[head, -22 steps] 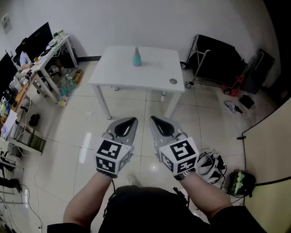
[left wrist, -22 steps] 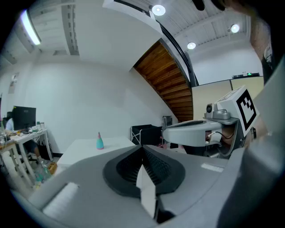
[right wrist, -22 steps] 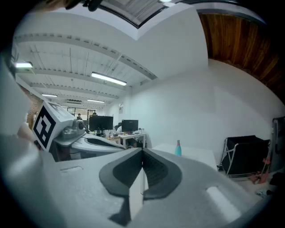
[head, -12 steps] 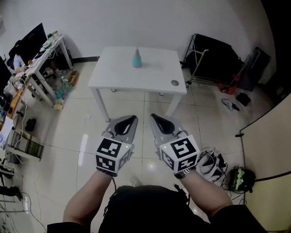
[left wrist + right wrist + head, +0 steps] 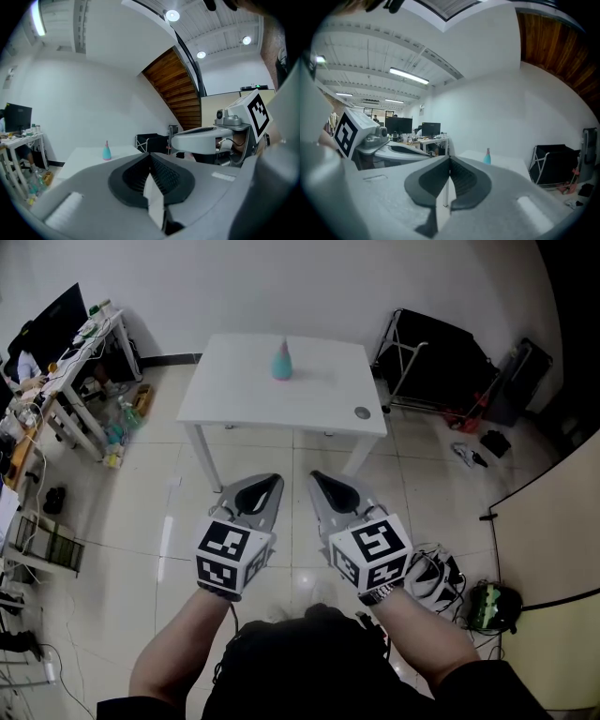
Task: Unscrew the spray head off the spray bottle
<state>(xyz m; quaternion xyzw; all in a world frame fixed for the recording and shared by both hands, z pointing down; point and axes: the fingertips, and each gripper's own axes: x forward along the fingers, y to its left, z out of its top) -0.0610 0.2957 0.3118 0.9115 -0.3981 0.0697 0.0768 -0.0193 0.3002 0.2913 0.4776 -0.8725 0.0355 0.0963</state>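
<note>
A small teal spray bottle [image 5: 282, 361] with a pink spray head stands upright near the far edge of a white table [image 5: 244, 395]. It also shows far off in the left gripper view, spray bottle [image 5: 107, 151], and in the right gripper view, spray bottle [image 5: 487, 157]. My left gripper [image 5: 266, 487] and right gripper [image 5: 321, 487] are held side by side over the floor, well short of the table. Both are shut with nothing between the jaws.
A small round grey object [image 5: 362, 412] lies at the table's near right corner. A black folding cart [image 5: 436, 357] stands right of the table. A cluttered desk with monitors [image 5: 66, 352] lines the left wall. A helmet [image 5: 435, 577] and bags lie on the floor at right.
The view has shifted slightly, with the table a little nearer in the head view. Both grippers keep their pose and stay shut.
</note>
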